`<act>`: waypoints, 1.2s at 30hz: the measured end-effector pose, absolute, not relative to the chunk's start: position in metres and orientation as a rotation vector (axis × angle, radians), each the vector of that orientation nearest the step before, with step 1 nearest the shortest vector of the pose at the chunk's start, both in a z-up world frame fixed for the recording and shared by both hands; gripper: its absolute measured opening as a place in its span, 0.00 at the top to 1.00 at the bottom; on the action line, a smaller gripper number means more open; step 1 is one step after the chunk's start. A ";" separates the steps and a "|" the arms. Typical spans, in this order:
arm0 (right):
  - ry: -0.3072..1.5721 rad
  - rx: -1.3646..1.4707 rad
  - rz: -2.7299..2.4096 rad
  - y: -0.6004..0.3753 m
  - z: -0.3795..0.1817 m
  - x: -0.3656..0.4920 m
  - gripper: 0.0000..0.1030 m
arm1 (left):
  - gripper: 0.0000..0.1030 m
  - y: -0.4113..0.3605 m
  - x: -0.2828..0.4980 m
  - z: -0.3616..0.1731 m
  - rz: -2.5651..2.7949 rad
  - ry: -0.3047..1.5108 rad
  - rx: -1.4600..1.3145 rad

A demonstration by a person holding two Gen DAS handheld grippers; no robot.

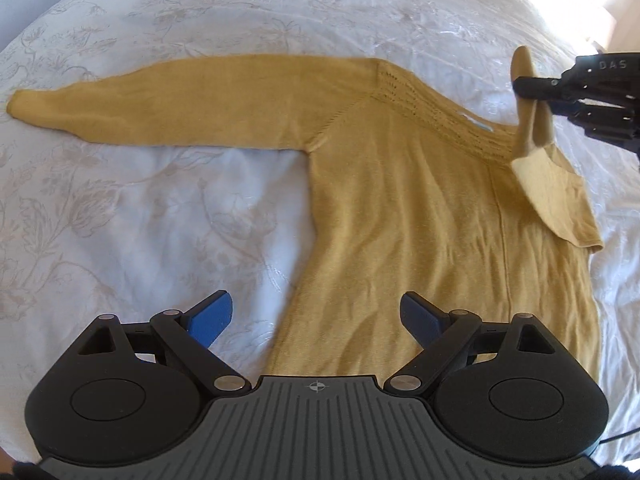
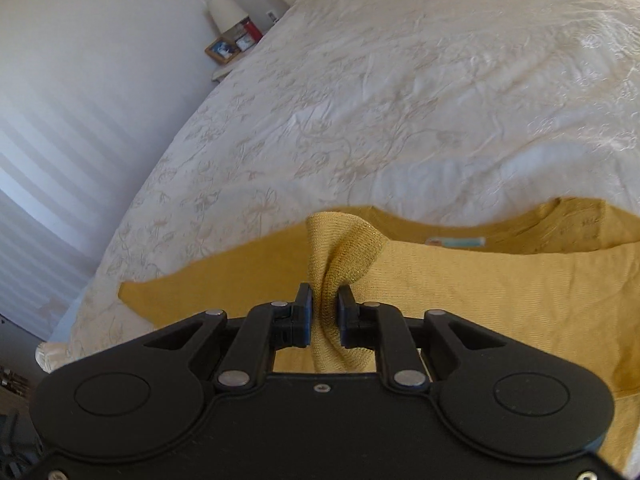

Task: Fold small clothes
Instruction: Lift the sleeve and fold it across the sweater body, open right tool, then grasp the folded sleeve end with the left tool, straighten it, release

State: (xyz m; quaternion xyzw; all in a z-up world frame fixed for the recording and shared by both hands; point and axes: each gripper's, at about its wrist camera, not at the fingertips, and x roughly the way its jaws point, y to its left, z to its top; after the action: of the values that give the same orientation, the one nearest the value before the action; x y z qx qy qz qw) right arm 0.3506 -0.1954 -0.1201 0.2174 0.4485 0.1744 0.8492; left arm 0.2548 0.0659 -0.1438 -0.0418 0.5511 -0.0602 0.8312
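Mustard-yellow knit long-sleeved sweater [image 1: 420,208] lies flat on the white embroidered bedspread [image 1: 120,220]. Right claw [image 2: 325,312] pinches its folded-in sleeve cuff [image 2: 340,252] over the body. Left claw [image 1: 316,320], spread wide and empty, is nearer the other sleeve [image 1: 160,100], stretched straight out to the left.

Left hand-held gripper [image 1: 316,316]: black linkage arms w/ silver pivot screws, blue pads, ribbed grey body, 2 round housings.

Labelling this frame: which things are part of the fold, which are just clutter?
Job:
- sweater
- its right sleeve, between the right gripper fingers
- left gripper, open over the hem
- bedspread as work surface

Clutter:
- lamp
- photo frames
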 end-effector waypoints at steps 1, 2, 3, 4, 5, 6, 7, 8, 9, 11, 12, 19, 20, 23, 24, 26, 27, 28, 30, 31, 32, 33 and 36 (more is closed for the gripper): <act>0.951 0.451 0.372 -0.188 -0.123 0.349 0.72 | 0.11 0.069 0.256 -0.144 -0.127 1.168 -0.092; 0.955 0.444 0.371 -0.186 -0.125 0.347 0.68 | 0.11 0.073 0.257 -0.144 -0.129 1.167 -0.093; 0.955 0.431 0.365 -0.180 -0.125 0.343 0.62 | 0.11 0.074 0.259 -0.143 -0.132 1.166 -0.093; 0.952 0.413 0.354 -0.178 -0.125 0.339 0.48 | 0.11 0.075 0.260 -0.143 -0.136 1.162 -0.091; 0.950 0.400 0.345 -0.178 -0.126 0.336 0.40 | 0.11 0.075 0.261 -0.142 -0.142 1.157 -0.089; 0.951 0.390 0.334 -0.180 -0.127 0.330 0.38 | 0.11 0.075 0.264 -0.141 -0.150 1.153 -0.087; 0.958 0.380 0.320 -0.183 -0.128 0.325 0.38 | 0.11 0.074 0.267 -0.140 -0.158 1.149 -0.087; 0.971 0.356 0.295 -0.185 -0.129 0.319 0.36 | 0.11 0.072 0.271 -0.141 -0.169 1.145 -0.088; 0.982 0.330 0.274 -0.188 -0.132 0.314 0.34 | 0.11 0.068 0.276 -0.141 -0.182 1.142 -0.089; 1.010 0.280 0.236 -0.194 -0.141 0.306 0.28 | 0.11 0.059 0.286 -0.142 -0.207 1.138 -0.088; 1.027 0.267 0.220 -0.199 -0.144 0.300 0.28 | 0.11 0.054 0.291 -0.143 -0.220 1.135 -0.083; 1.135 0.243 0.126 -0.227 -0.176 0.266 0.26 | 0.11 0.011 0.332 -0.158 -0.308 1.122 -0.010; 1.148 0.249 0.112 -0.230 -0.181 0.264 0.26 | 0.11 0.005 0.337 -0.162 -0.319 1.127 -0.006; 1.163 0.284 0.090 -0.238 -0.188 0.260 0.26 | 0.11 -0.004 0.352 -0.172 -0.338 1.133 -0.012; 1.165 0.296 0.086 -0.241 -0.189 0.259 0.26 | 0.12 -0.006 0.357 -0.175 -0.346 1.127 -0.019; 1.167 0.310 0.085 -0.244 -0.192 0.260 0.25 | 0.16 -0.010 0.365 -0.181 -0.366 1.112 -0.032; 1.168 0.314 0.086 -0.245 -0.193 0.259 0.25 | 0.25 -0.011 0.369 -0.184 -0.376 1.109 -0.038; 1.170 0.318 0.088 -0.245 -0.195 0.261 0.25 | 0.28 -0.012 0.373 -0.187 -0.381 1.113 -0.037; 1.176 0.325 0.095 -0.246 -0.198 0.263 0.25 | 0.32 -0.016 0.381 -0.197 -0.378 1.145 -0.026; 1.179 0.324 0.099 -0.245 -0.200 0.264 0.25 | 0.32 -0.017 0.384 -0.201 -0.377 1.157 -0.027; 1.182 0.320 0.103 -0.244 -0.202 0.266 0.25 | 0.34 -0.017 0.387 -0.206 -0.372 1.168 -0.032; 1.185 0.316 0.107 -0.243 -0.204 0.266 0.24 | 0.37 -0.016 0.389 -0.209 -0.367 1.173 -0.040; 1.196 0.309 0.122 -0.240 -0.209 0.268 0.22 | 0.48 -0.011 0.393 -0.212 -0.344 1.174 -0.077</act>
State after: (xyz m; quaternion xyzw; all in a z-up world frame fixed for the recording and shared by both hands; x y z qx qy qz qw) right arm 0.2680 -0.2402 -0.2092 0.1449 0.5605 0.0571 0.8134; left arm 0.3928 -0.0113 -0.2125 -0.0362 0.5511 -0.1613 0.8179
